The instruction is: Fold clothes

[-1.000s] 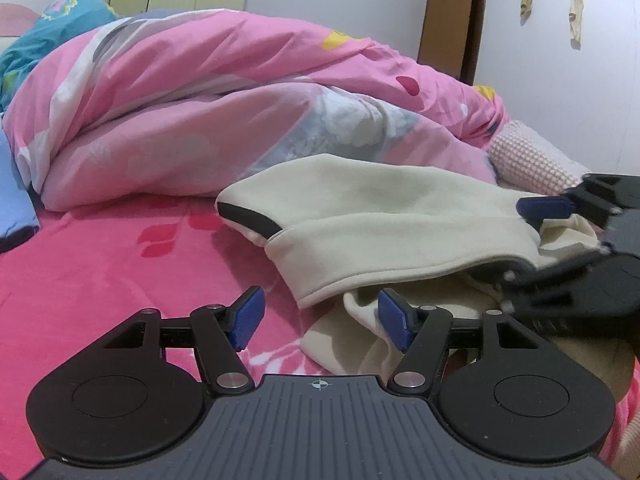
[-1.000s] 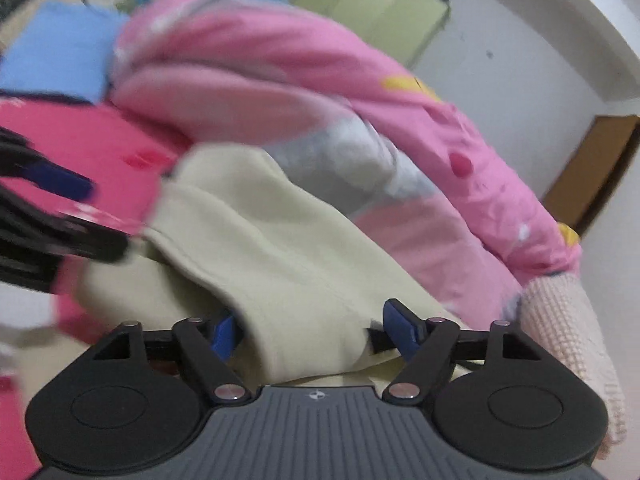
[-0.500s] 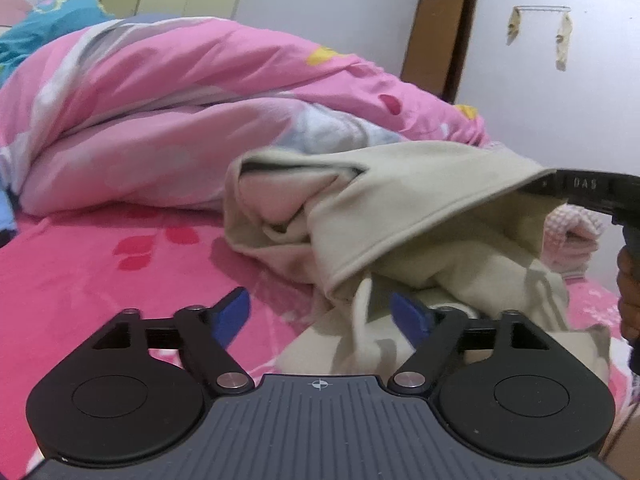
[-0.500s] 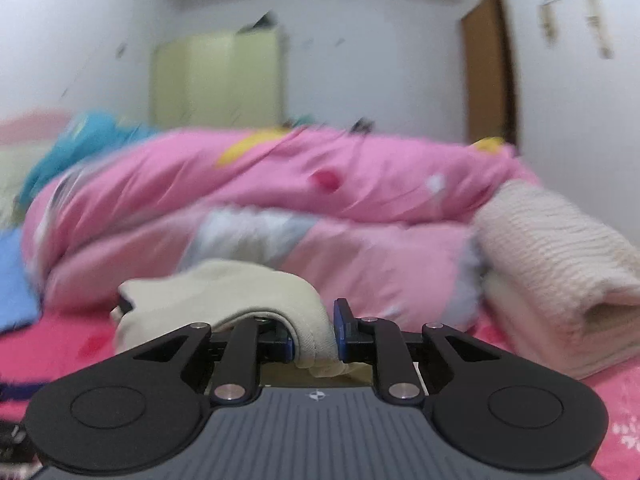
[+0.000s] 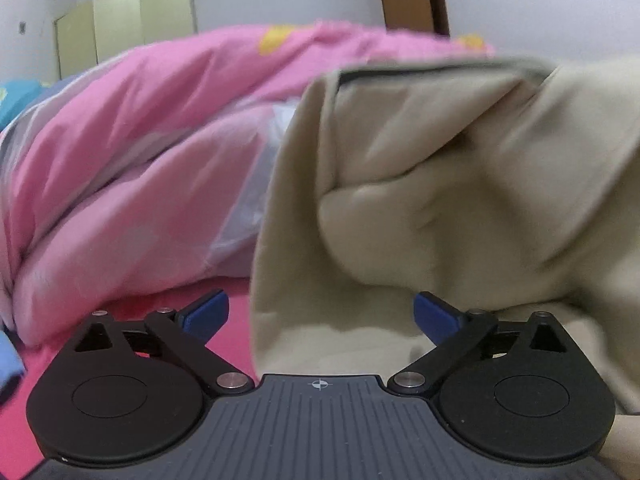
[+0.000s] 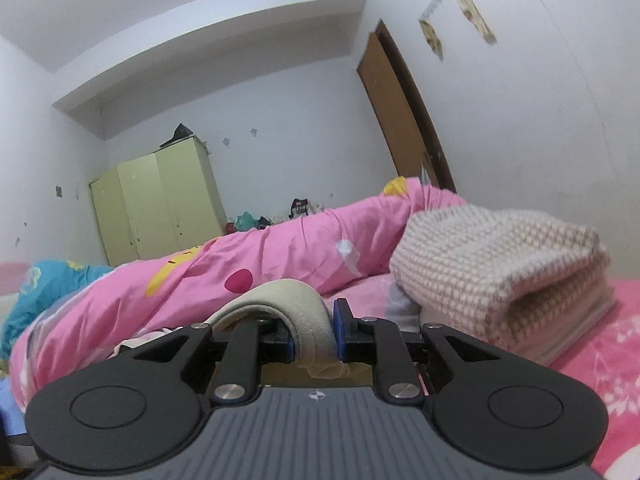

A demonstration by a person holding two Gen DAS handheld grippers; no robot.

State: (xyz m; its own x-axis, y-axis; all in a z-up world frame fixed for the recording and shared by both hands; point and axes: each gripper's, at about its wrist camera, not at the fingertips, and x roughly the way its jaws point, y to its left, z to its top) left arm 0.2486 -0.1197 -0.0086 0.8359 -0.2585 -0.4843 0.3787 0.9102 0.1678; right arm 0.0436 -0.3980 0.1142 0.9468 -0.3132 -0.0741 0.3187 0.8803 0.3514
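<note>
Right tongs [image 6: 313, 340] clamped on cream garment [image 6: 296, 312] fold. Left tongs [image 5: 320, 316] spread wide, garment [image 5: 440, 200] hung between tips, blurred. Pink duvet [image 5: 140, 140] behind.

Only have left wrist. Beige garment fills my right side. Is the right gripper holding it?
Observer: Yes, the right gripper is shut on a fold of the beige garment.
Operator: Anything to the right of it?
Observer: A folded knitted blanket lies on the bed.
Operator: My left gripper?
Observer: The left gripper is open, with the garment's edge between its blue pads, not pinched.
</note>
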